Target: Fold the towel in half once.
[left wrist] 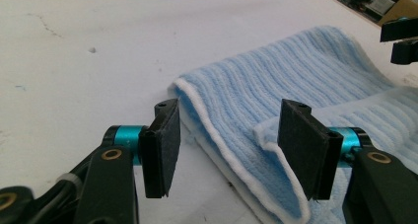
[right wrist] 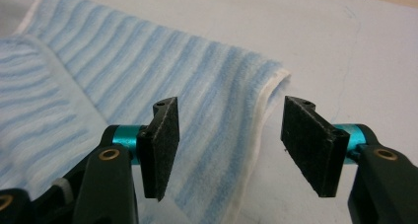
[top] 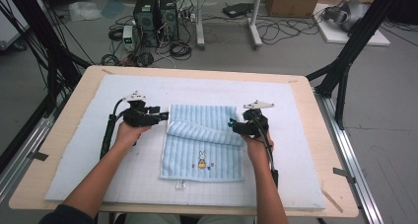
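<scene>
1. While both forearms reach in from the near table edge, the left gripper [top: 160,117] and right gripper [top: 235,127] sit low at opposite sides of one blue striped towel [top: 204,150], each with jaws apart and nothing pinched.
2. One towel lies mid-mat [top: 74,155], far half folded forward.
3. From above, a rabbit print [top: 201,159] shows; the gripper views show white hems between open pads.

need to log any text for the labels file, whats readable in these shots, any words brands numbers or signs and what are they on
None can be read.
Blue towel: a small rabbit picture, no lettering.
White tag at the towel's near edge: too small to read.
Computer towers on the floor: too blurred to show any marking.
</scene>
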`<action>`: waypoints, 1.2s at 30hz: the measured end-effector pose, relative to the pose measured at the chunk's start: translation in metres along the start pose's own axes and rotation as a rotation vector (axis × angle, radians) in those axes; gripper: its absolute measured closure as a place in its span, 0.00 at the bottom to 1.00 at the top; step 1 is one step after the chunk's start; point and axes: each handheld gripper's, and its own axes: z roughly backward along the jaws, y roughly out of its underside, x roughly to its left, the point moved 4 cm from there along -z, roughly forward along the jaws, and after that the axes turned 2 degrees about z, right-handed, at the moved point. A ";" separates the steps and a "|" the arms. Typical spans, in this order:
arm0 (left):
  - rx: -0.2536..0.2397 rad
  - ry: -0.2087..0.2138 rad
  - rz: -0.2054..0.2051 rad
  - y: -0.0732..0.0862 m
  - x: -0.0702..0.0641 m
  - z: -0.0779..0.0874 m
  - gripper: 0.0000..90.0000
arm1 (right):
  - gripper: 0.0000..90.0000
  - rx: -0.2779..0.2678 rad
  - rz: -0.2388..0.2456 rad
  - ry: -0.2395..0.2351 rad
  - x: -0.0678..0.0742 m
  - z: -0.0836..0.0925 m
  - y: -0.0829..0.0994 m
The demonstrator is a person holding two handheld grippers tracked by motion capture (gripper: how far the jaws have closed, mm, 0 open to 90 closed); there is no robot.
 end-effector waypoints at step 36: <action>0.031 0.106 -0.152 0.019 -0.048 -0.008 0.95 | 0.90 0.045 0.087 -0.178 0.012 0.035 0.053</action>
